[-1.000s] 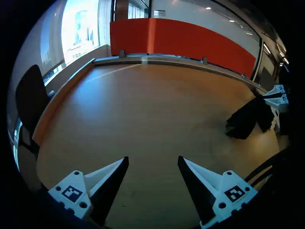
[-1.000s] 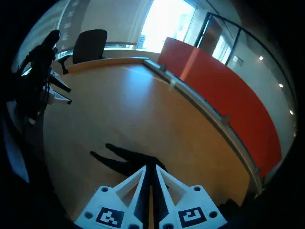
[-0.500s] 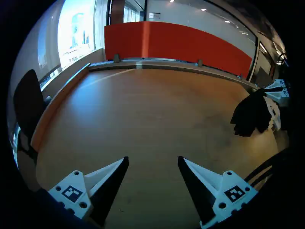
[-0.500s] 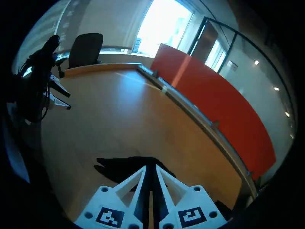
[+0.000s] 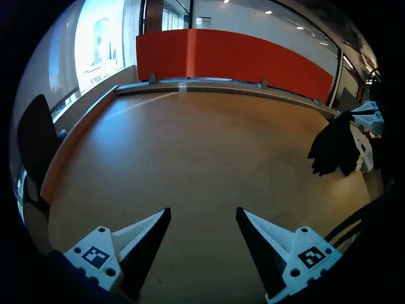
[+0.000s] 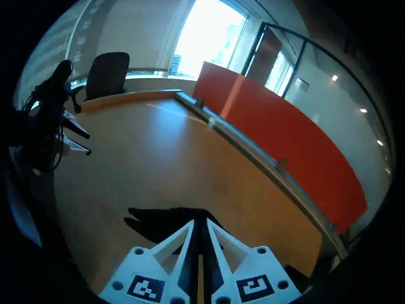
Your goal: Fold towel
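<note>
Right now the towel point(image 5: 334, 149) is a black, crumpled bundle. In the left gripper view it hangs in loose folds near the right edge of the tabletop point(image 5: 202, 147), its top corner pinched up high and its lower folds drooping toward the wood. Whether the bottom edge touches the surface, I cannot tell.

And the right gripper point(image 6: 201, 222) has it: fingers pressed together with barely a sliver between them, dark cloth caught at the tips. Over to the left gripper point(image 5: 202, 210), which hovers above bare wood by the near edge. Its fingers are spread wide, it holds nothing, and it is well apart from the towel.

The left gripper view gives the side-on look, with the towel as a hanging bunch and the white body of the right gripper just behind it at the far right. The right gripper view looks down its own closed fingers, and there the cloth fans out to the left beneath them as a flat, ragged dark shape. It also catches the left gripper across the tabletop by the left edge.

A red partition point(image 5: 238, 53) runs along the far edge. A black office chair point(image 6: 104, 73) stands beyond the wood, below a bright window point(image 6: 212, 35).
</note>
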A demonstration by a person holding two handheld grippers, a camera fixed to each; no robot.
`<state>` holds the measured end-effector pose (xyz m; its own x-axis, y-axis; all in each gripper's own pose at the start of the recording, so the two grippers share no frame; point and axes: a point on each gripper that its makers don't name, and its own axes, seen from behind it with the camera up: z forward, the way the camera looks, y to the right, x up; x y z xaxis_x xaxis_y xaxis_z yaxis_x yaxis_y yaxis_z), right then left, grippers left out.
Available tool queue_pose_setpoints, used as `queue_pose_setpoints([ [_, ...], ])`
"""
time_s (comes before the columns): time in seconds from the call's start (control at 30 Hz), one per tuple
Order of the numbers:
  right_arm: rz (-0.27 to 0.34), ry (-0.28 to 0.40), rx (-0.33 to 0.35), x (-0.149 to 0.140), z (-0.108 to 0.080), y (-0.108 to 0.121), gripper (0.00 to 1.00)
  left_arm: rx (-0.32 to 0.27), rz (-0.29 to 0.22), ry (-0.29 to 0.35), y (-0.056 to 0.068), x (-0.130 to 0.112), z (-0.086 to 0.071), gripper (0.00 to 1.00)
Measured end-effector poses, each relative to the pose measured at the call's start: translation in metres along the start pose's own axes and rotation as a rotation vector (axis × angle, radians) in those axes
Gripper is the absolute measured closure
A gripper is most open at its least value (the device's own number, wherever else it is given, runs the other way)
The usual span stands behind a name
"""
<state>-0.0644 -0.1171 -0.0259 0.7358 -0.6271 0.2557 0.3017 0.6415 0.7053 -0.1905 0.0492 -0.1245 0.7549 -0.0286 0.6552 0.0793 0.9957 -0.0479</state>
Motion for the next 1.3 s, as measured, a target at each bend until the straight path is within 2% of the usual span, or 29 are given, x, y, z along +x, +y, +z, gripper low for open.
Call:
queue_pose_setpoints([
  [0.37, 0.041, -0.01, -0.064, -0.012, -0.022, 0.063, 0.93, -0.004, 0.011, 0.0, 0.004, 0.007, 0.005, 0.05],
  [0.6, 0.061, -0.03, -0.135, -0.028, -0.036, 0.122, 0.93, -0.002, 0.015, -0.002, 0.007, 0.008, 0.006, 0.05],
  [1.0, 0.103, -0.065, -0.216, -0.052, -0.052, 0.209, 0.94, 0.012, 0.02, -0.007, 0.01, 0.011, 0.006, 0.05],
  [1.3, 0.115, -0.084, -0.262, -0.063, -0.058, 0.257, 0.94, 0.018, 0.03, -0.01, 0.015, 0.014, 0.007, 0.05],
])
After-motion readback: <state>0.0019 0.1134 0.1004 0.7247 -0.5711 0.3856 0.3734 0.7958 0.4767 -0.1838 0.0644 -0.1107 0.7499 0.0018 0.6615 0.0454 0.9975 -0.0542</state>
